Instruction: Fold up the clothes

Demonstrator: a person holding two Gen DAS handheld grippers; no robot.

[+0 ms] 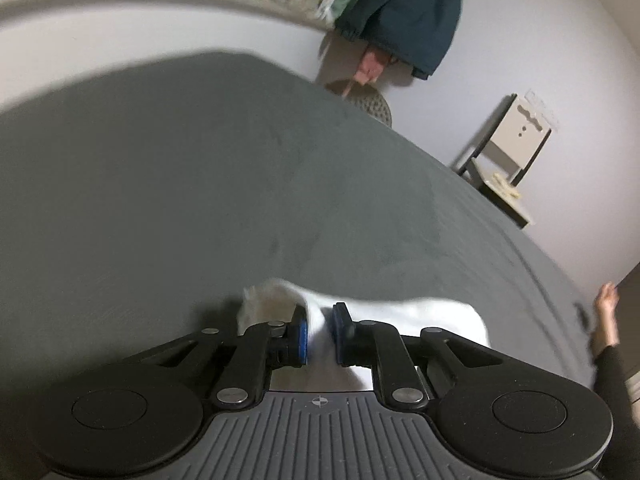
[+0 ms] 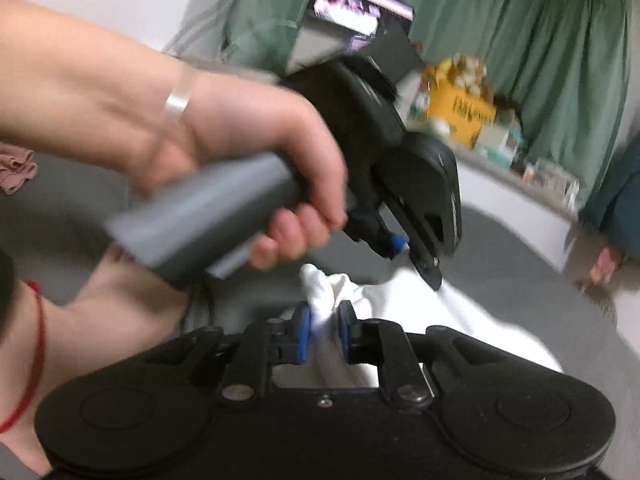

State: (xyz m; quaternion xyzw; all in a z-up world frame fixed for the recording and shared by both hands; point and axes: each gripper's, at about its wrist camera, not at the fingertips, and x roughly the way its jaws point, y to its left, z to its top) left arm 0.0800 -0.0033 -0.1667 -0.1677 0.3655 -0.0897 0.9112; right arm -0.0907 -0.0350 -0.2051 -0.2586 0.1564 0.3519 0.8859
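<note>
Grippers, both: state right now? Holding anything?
Left gripper: shut on the white garment, cloth pinched between its blue pads.
Right gripper: shut on the same white garment, a bunched fold between its pads.

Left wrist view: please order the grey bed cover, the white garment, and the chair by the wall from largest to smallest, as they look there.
1. grey bed cover
2. white garment, partly hidden by the gripper
3. chair, far from the camera, so its true size is unsure
</note>
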